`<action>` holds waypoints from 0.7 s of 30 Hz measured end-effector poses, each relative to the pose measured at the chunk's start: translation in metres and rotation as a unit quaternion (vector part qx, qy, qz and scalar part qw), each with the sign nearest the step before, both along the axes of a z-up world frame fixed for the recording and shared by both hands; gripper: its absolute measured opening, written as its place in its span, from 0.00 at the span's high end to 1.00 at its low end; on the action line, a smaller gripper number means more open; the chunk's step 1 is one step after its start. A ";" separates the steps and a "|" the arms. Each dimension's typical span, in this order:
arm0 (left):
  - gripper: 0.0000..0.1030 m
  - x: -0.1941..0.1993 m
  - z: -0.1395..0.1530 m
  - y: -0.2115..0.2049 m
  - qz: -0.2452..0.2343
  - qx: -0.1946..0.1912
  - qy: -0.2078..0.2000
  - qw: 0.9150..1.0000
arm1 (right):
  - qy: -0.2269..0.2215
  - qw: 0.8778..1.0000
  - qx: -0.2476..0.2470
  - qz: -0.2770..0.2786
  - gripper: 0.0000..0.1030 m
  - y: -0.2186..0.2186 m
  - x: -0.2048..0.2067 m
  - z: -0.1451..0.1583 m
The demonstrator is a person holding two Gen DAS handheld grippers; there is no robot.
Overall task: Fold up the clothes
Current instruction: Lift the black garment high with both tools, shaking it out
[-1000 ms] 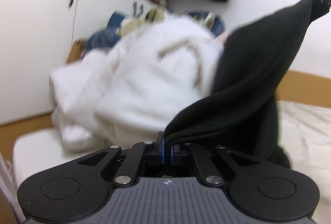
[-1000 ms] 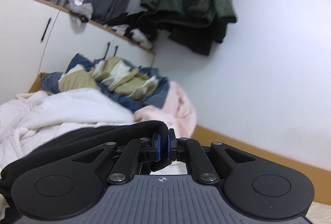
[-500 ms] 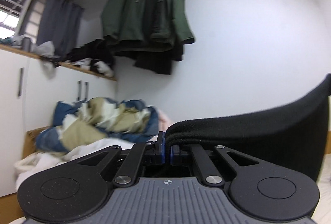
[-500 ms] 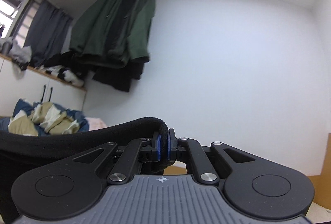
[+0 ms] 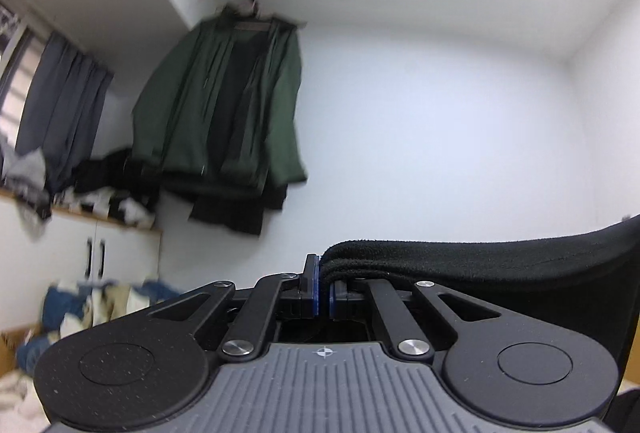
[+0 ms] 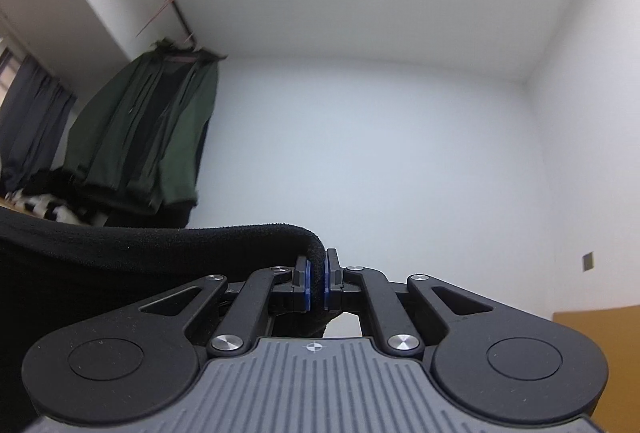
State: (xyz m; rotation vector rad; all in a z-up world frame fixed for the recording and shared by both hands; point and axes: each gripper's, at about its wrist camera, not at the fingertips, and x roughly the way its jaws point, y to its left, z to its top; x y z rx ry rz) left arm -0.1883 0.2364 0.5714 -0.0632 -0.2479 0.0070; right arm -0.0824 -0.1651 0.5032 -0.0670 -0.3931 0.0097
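A black fleece garment [image 5: 500, 265] is stretched between my two grippers, held high and level. My left gripper [image 5: 323, 289] is shut on one edge of it; the cloth runs off to the right. My right gripper [image 6: 315, 283] is shut on the other edge of the black garment [image 6: 140, 249], which runs off to the left and hangs down. Both cameras tilt up at the wall and ceiling, so the lower part of the garment and the bed below are hidden.
A green jacket [image 5: 224, 105] hangs from a rail at the back left, also in the right wrist view [image 6: 148, 137]. White cabinets [image 5: 120, 249] carry piled clothes. A heap of blue and beige bedding [image 5: 92, 305] lies at the lower left.
Both grippers have lifted and tilted upward with the black garment. The white duvet and bed have dropped out of view; wall and ceiling now fill the frames.
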 end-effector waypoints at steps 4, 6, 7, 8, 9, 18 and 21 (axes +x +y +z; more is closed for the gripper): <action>0.97 -0.039 0.043 -0.018 -0.010 0.008 -0.035 0.999 | -0.047 0.998 -0.026 -0.043 0.94 -0.009 -0.025 0.026; 0.97 -0.058 0.059 -0.022 -0.007 0.009 -0.048 0.999 | -0.062 0.997 -0.024 -0.046 0.94 -0.017 -0.036 0.039; 0.96 -0.067 0.068 -0.024 -0.007 0.008 -0.054 0.998 | -0.068 0.996 -0.020 -0.045 0.94 -0.020 -0.041 0.045; 0.96 -0.074 0.076 -0.025 -0.008 0.006 -0.058 0.998 | -0.072 0.996 -0.015 -0.045 0.94 -0.024 -0.045 0.051; 0.96 -0.082 0.083 -0.026 -0.008 0.004 -0.061 0.998 | -0.076 0.996 -0.016 -0.048 0.94 -0.026 -0.049 0.057; 0.96 -0.116 0.122 -0.039 -0.015 0.009 -0.073 0.997 | -0.079 0.993 -0.041 -0.082 0.94 -0.035 -0.067 0.085; 0.96 -0.105 0.123 -0.045 -0.017 0.014 -0.063 0.998 | -0.077 0.993 -0.034 -0.087 0.94 -0.047 -0.063 0.077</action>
